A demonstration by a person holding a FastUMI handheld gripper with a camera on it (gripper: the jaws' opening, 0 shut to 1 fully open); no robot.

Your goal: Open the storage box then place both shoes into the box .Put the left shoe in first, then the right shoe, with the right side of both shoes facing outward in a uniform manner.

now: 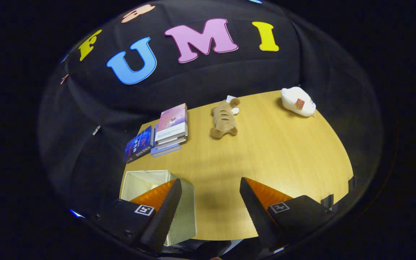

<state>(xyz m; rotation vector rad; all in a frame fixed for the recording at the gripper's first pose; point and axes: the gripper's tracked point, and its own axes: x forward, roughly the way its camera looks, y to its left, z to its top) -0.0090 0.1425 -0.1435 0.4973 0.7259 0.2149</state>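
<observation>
Gripper (211, 202) spread wide, 2 fingers apart, nothing between them but bare table (284, 151). Storage box (146, 180) sits under the left finger, near the table's near edge; pale, top open, inside mostly hidden by the finger. Contents: cannot tell. Shoes: none spotted on the tabletop. Fits either box opened and awaiting shoes, or shoes already inside. Beyond the fingers: book stack (172, 128), plush toy (224, 119), white pouch (297, 102) at the far edge. Wide open wood mid-table for moving.

You're in a recording booth, not a real home: black cloth wall (208, 90) hangs behind 1 wooden table (284, 155) dotted with props.
</observation>
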